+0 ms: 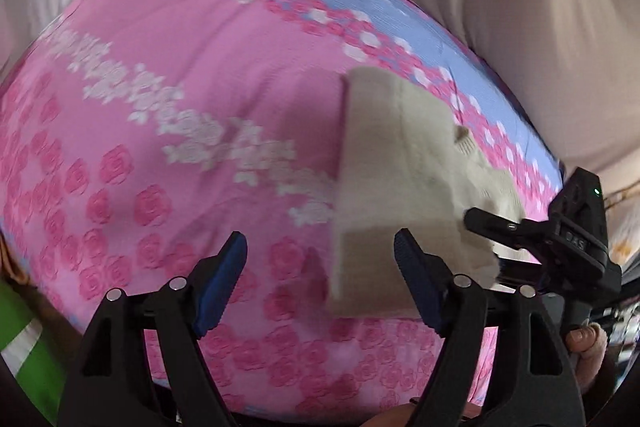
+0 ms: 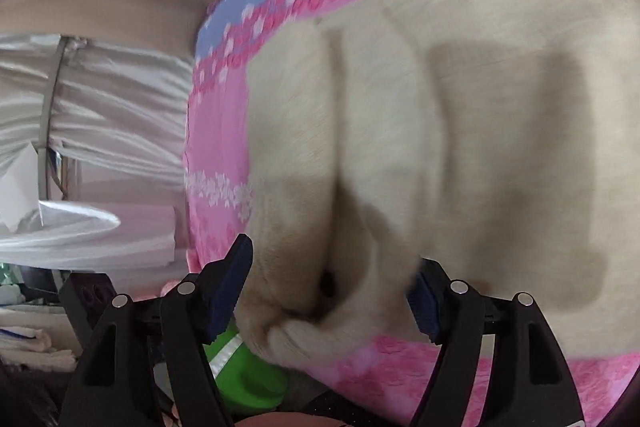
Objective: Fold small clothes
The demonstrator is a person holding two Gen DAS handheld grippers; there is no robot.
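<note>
Close by, beige garment (image 2: 460, 131) fills right tool (image 2: 332, 291) — bedspread (image 1: 168, 131) beneath.

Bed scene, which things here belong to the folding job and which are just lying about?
For the job:
beige knit garment
left hand-held gripper
right hand-held gripper
pink floral bedspread

Lying about:
green item
white curtain

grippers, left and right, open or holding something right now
Left gripper: open, holding nothing, over the pink bedsheet.
Right gripper: jaws apart around the beige garment; grip cannot be told.
</note>
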